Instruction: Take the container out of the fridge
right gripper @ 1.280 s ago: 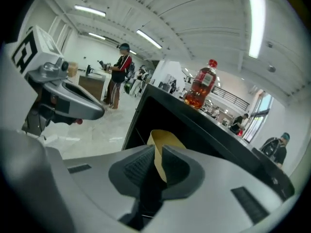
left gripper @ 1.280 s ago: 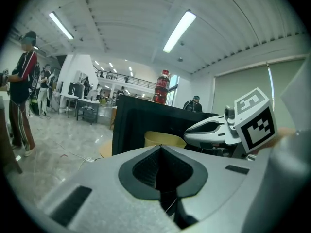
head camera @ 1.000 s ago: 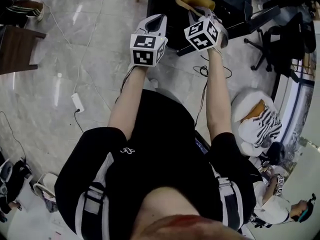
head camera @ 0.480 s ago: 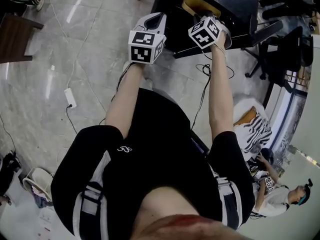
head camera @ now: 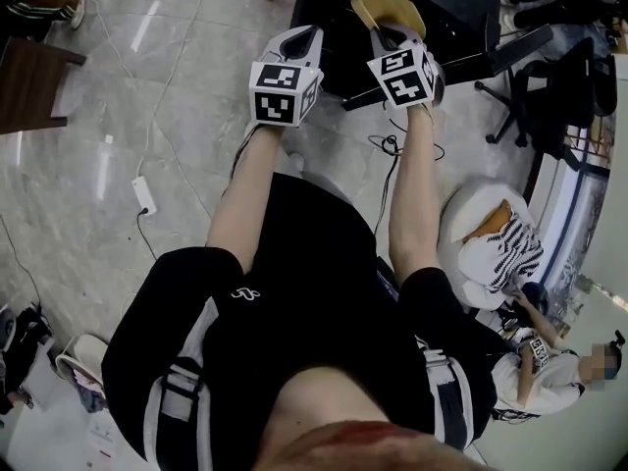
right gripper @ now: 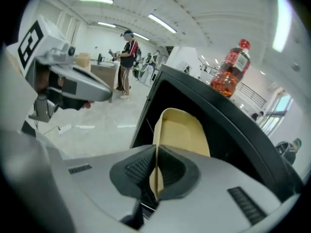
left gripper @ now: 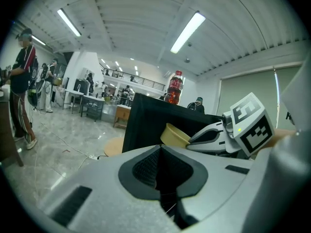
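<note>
The right gripper's [right gripper: 155,176] fingers pinched the thin rim of the tan container [right gripper: 182,130], just at the black fridge's [right gripper: 233,135] front. It looked light, stiff and thin-walled, so the rim suited gripping. The left gripper's [left gripper: 159,171] fingers were pressed together, empty.

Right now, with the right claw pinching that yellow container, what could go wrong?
The right claw grips the container only by one thin wall, so it may tilt or slip out. The left claw is shut and empty, giving no support. The bottle seems to stand on the fridge; a bump could topple it.
</note>
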Demonstrator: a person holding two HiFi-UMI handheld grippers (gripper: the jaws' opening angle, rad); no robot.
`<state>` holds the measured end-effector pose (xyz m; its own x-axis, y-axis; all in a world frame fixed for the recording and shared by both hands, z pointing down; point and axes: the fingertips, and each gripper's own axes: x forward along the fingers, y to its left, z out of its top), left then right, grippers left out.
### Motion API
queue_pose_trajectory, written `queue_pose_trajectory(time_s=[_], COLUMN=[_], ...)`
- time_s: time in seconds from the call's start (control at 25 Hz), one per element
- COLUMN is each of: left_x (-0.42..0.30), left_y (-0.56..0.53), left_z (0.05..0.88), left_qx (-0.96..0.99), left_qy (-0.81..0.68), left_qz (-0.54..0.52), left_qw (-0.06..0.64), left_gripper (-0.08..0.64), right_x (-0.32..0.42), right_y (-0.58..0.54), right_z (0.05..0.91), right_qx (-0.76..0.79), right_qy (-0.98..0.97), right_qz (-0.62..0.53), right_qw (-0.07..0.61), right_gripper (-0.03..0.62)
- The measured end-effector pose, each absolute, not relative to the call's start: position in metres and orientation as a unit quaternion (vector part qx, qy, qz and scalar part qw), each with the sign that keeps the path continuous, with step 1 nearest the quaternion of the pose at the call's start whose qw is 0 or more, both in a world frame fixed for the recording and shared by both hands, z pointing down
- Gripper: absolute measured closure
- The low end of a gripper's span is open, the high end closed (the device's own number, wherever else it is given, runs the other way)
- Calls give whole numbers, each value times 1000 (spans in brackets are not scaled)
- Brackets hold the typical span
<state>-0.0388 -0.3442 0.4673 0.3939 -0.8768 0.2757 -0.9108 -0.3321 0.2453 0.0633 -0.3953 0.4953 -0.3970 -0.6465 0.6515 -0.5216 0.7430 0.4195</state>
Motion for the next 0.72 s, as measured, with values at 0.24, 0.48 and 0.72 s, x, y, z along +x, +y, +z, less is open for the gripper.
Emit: queue_pose_trajectory(time_s=[0.24, 0.48, 0.72], left_x=[-18, 3, 14], left_y=[-328, -312, -305], left_z=[457, 440, 425], left_qx=[825, 838, 838], left_qy=[-537, -525, -529], left_qz=[50, 52, 44], left_qw=[168, 141, 123], left_gripper=[551, 551, 551], right_x=[74, 98, 128], right_y=[-343, -309, -294], right_z=[468, 449, 425], right_qx=[391, 442, 470], right_qy=[-880, -882, -864], right_qz=[47, 135, 170], right_qw=[263, 97, -59], right_gripper=[578, 578, 578])
